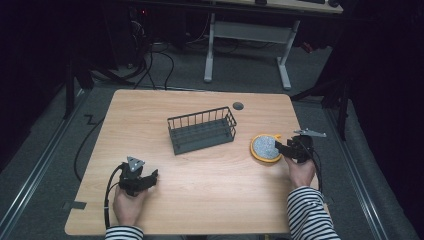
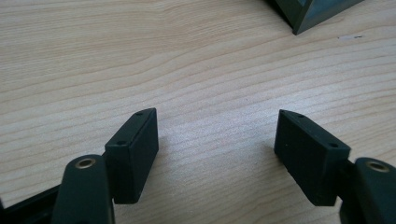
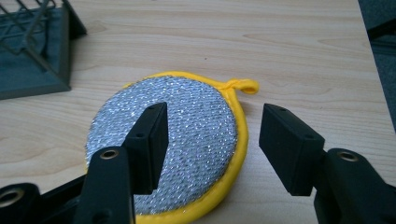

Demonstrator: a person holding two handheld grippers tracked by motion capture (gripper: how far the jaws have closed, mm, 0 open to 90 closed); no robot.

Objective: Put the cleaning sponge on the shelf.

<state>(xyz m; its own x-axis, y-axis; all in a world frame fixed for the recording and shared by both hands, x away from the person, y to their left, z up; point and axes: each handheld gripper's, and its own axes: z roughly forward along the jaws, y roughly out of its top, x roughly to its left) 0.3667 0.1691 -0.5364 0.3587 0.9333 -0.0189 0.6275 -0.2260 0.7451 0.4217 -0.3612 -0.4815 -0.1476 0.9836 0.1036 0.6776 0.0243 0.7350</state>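
High view: nearest the camera, two forearms in striped sleeves come in from the bottom edge. Left gripper point(image 1: 151, 176) rests low on the table point(image 1: 200, 200), near its front-left corner, well apart from everything else. Right gripper point(image 1: 280, 148) sits at the right edge of a round scrubbing pad point(image 1: 265, 146) (silver face, yellow rim). A dark wire basket point(image 1: 202, 131) stands at mid-table, just left of the pad and apart from it.

Left gripper view: jaws spread wide over bare wood, nothing between them. A corner of the basket point(image 2: 317, 11) shows at top right.

Right gripper view: jaws stand well apart, gripping nothing. One hangs over the pad's point(image 3: 196, 140) silver face, the other beyond the yellow rim, so the rim lies between them. Whether the pads touch it, I cannot tell. Pad lies flat, its small loop pointing away. Basket point(image 3: 32, 56) at upper left.
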